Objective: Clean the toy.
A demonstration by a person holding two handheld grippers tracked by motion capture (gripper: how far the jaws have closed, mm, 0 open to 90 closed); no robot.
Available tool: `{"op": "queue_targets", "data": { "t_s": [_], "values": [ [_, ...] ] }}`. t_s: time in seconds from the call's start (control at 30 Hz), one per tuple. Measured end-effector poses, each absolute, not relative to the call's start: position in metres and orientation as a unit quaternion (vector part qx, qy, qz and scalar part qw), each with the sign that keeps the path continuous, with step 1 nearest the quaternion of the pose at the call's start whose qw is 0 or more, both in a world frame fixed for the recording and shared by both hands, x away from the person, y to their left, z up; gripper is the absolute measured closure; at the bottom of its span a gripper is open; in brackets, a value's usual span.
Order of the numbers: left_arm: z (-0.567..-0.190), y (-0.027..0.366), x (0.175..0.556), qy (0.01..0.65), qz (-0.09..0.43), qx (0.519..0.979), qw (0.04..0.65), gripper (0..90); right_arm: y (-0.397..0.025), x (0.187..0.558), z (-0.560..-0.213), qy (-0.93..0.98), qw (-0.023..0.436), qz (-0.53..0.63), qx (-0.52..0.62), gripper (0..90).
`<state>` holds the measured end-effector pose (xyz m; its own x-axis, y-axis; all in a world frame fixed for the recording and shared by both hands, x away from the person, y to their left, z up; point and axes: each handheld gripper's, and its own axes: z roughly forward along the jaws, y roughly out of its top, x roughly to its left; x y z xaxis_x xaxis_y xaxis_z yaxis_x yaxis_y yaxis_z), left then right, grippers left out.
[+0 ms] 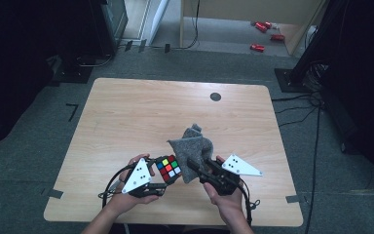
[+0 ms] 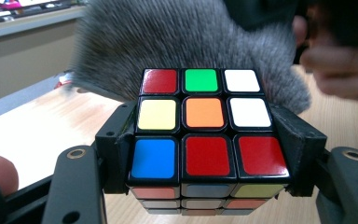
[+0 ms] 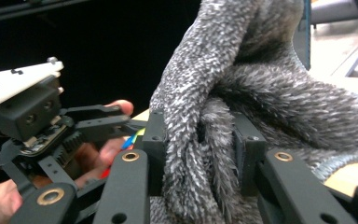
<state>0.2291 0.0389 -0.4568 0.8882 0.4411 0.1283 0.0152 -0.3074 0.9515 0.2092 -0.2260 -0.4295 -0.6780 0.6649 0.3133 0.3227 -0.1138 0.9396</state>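
Pale wooden table [image 1: 126, 117] stands on grey carpet; near its front edge the left gripper [image 1: 161, 179] is clamped on a scrambled puzzle cube [image 1: 168, 168], while the right gripper [image 1: 195, 165] pinches a grey fuzzy cloth [image 1: 192, 144] bunched just beside the cube, touching it

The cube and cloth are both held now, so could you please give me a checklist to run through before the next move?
1. Left gripper shut on the Rubik's cube, jaws on opposite sides: ok.
2. Right gripper shut on a fold of the grey cloth: ok.
3. Cube face unobstructed toward the camera: ok.
4. Cloth close to the cube, just behind it in the left gripper view: ok.
5. Cloth actually touching the cube: cannot tell.
6. Bare table beyond both hands for setting things down: ok.
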Motion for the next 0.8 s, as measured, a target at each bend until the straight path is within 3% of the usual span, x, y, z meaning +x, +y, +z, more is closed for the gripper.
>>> {"op": "queue_targets", "data": {
  "t_s": [0.3, 0.63, 0.8],
  "values": [
    [-0.449, 0.047, 0.230, 0.152, 0.182, 0.766, 0.597, 34.5, -0.223, 0.223, -0.457, 0.690, 0.135, 0.573, 0.420, 65.5],
    [-0.451, 0.044, 0.229, 0.152, 0.182, 0.777, 0.583, 34.5, -0.222, 0.213, -0.439, 0.663, 0.121, 0.632, 0.383, 65.3],
    [-0.443, 0.055, 0.234, 0.177, 0.164, 0.742, 0.625, 34.6, -0.226, 0.224, -0.457, 0.672, 0.097, 0.600, 0.422, 65.4]
  ]
}}
